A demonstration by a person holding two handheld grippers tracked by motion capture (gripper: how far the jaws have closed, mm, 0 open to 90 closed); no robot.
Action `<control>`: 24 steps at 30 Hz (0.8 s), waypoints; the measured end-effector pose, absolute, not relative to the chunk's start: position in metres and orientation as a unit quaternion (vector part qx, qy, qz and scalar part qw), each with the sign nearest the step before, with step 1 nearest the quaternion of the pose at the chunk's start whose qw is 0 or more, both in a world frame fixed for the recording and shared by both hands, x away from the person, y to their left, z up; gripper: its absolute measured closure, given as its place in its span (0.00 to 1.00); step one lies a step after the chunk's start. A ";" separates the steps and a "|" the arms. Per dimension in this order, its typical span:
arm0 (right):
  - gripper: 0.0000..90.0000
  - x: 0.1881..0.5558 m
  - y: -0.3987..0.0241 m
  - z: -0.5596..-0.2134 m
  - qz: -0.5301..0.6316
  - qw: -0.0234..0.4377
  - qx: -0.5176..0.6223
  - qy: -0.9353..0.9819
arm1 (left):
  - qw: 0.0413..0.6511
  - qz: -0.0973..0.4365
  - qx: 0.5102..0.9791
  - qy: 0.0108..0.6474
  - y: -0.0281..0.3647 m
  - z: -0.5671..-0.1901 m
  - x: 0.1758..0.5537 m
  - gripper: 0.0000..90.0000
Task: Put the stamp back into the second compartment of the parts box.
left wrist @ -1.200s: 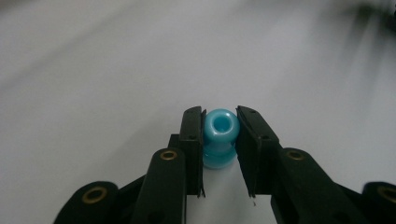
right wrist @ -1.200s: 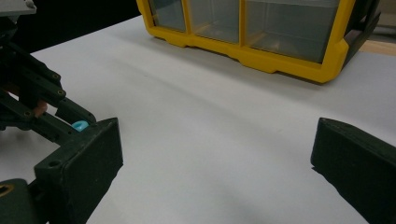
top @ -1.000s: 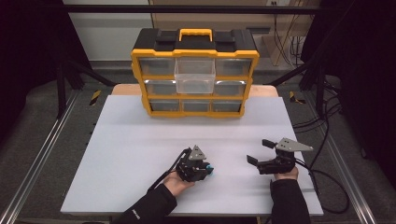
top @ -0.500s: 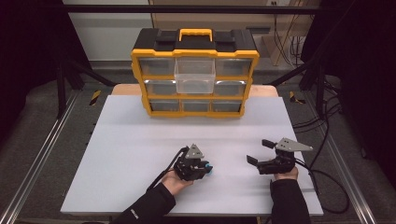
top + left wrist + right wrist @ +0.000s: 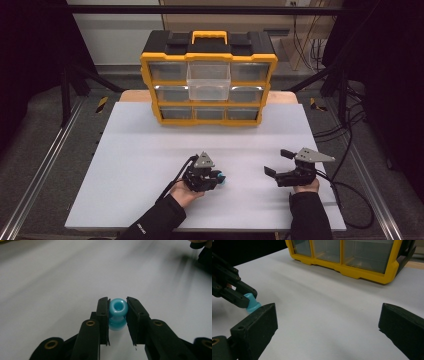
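High view: the left tongs lie low over the near middle of the white table, their jaws pointing toward the person's right and closed on a small light-blue plastic spool. The right tongs rest near the table's right edge, jaws spread wide and holding nothing, pointing back toward the left tongs. A yellow-and-black drawer organizer stands at the far edge of the table, its upper-middle clear drawer pulled forward from the cabinet face.

Left gripper view: the spool sits between the two black pads, gripped across its narrow waist, with one flared, holed end facing the camera; its long axis therefore runs roughly along the jaws, not across them.

Right gripper view: the spool projects from the tips of the left tongs, just beyond the right tongs' own near jaw.

Governing relation: the spool is already in the left tongs, well short of the organizer, which lies straight ahead across open table. The left hand is the nearer to carry it; the protruding drawer appears the likely destination, though this is a judgement.
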State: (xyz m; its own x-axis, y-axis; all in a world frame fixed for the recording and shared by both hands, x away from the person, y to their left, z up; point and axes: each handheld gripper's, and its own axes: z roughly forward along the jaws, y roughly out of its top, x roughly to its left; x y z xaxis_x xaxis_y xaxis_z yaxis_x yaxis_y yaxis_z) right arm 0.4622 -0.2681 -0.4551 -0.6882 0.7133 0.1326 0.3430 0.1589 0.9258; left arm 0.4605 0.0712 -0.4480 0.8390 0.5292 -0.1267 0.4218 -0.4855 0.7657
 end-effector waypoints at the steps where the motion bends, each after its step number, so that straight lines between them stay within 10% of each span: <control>1: 0.03 0.462 -0.268 -0.455 0.542 0.171 0.356 0.742 | 0.426 0.062 0.859 0.277 0.072 -0.447 0.461 0.81; 24: 0.03 0.462 -0.268 -0.455 0.542 0.170 0.356 0.742 | 0.443 0.082 0.843 0.295 0.098 -0.423 0.469 0.81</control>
